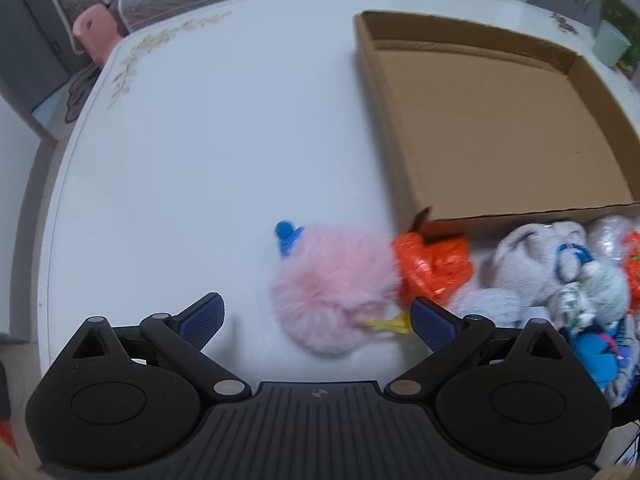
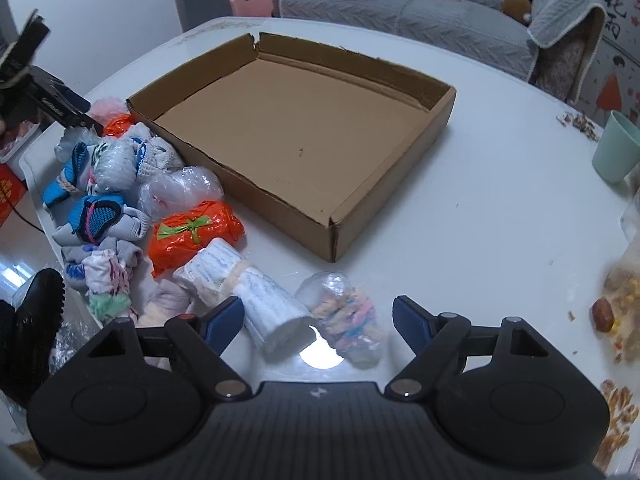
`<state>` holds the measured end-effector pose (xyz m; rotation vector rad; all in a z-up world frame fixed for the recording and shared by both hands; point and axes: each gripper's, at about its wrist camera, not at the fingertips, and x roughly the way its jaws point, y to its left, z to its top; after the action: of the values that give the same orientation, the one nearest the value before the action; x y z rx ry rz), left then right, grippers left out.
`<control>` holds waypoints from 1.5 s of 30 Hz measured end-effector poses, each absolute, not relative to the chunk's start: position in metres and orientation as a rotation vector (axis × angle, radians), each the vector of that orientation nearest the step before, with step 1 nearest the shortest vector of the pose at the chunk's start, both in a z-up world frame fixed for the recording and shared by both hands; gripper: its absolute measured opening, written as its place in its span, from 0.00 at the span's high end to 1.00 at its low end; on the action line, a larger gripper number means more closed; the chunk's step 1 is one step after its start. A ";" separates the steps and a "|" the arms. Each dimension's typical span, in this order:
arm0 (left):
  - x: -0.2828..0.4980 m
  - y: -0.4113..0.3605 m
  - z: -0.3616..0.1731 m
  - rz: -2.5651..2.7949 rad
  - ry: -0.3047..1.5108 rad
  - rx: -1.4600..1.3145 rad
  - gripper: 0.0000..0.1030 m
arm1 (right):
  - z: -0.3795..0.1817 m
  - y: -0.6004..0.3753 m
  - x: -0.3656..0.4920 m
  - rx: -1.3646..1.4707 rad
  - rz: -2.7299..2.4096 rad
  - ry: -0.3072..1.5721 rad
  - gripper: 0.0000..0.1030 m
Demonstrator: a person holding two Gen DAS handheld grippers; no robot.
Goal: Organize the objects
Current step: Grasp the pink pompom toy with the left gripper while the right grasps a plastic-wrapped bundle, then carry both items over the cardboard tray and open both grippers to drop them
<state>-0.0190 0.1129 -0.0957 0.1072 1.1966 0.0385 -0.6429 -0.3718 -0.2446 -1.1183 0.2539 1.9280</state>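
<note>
An open, empty cardboard box sits on the white table. In the left wrist view a fluffy pink toy with a blue bobble lies just ahead of my left gripper, whose jaws stand wide apart without touching it. An orange packet and a heap of socks lie to its right. In the right wrist view my right gripper is open over a white rolled cloth and a clear bag of coloured bands. Neither pad presses on them.
More bundled socks, clear bags and an orange packet crowd the table's left edge beside the box. A green cup and loose snacks sit at the right. A pink stool and a sofa stand beyond the table.
</note>
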 end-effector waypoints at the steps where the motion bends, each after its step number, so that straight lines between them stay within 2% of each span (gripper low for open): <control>1: -0.018 0.116 -0.096 0.047 1.191 0.099 0.03 | -0.244 -0.370 -0.640 -1.114 1.935 0.259 0.23; 10: -0.004 0.130 -0.099 0.061 1.153 0.001 0.04 | -0.242 -0.359 -0.619 -1.050 1.981 0.327 0.26; 14: 0.001 0.128 -0.105 0.078 1.154 0.047 0.04 | -0.237 -0.358 -0.609 -1.019 1.964 0.332 0.26; 15: 0.001 0.127 -0.108 0.083 1.154 0.057 0.04 | -0.239 -0.355 -0.609 -1.026 1.947 0.333 0.29; 18: 0.003 0.124 -0.112 0.076 1.144 0.087 0.08 | -0.249 -0.346 -0.614 -1.067 1.901 0.318 0.47; 21: 0.005 0.124 -0.115 0.066 1.133 0.100 0.15 | -0.257 -0.338 -0.617 -1.062 1.892 0.332 0.54; 23: 0.006 0.125 -0.115 0.054 1.114 0.085 0.21 | -0.259 -0.336 -0.621 -1.049 1.891 0.320 0.55; 26: 0.007 0.126 -0.113 0.037 1.086 0.071 0.40 | -0.259 -0.335 -0.625 -1.037 1.875 0.301 0.70; 27: 0.008 0.127 -0.112 0.038 1.078 0.074 0.52 | -0.259 -0.335 -0.626 -1.034 1.872 0.298 0.76; 28: 0.008 0.127 -0.111 0.045 1.076 0.081 0.58 | -0.258 -0.335 -0.625 -1.028 1.869 0.304 0.77; 35: 0.007 0.141 -0.091 0.098 1.035 0.084 0.82 | -0.245 -0.341 -0.607 -0.946 1.835 0.334 0.78; 36: 0.009 0.144 -0.085 0.105 1.025 0.080 0.89 | -0.239 -0.343 -0.604 -0.935 1.831 0.331 0.77; 45: 0.024 0.117 -0.023 0.020 0.869 0.049 0.91 | -0.165 -0.334 -0.618 -0.803 1.872 0.277 0.77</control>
<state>0.0242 0.1172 -0.0233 0.0492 0.8685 0.0205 -0.6176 -0.3337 -0.1651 -0.8026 0.2773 1.8720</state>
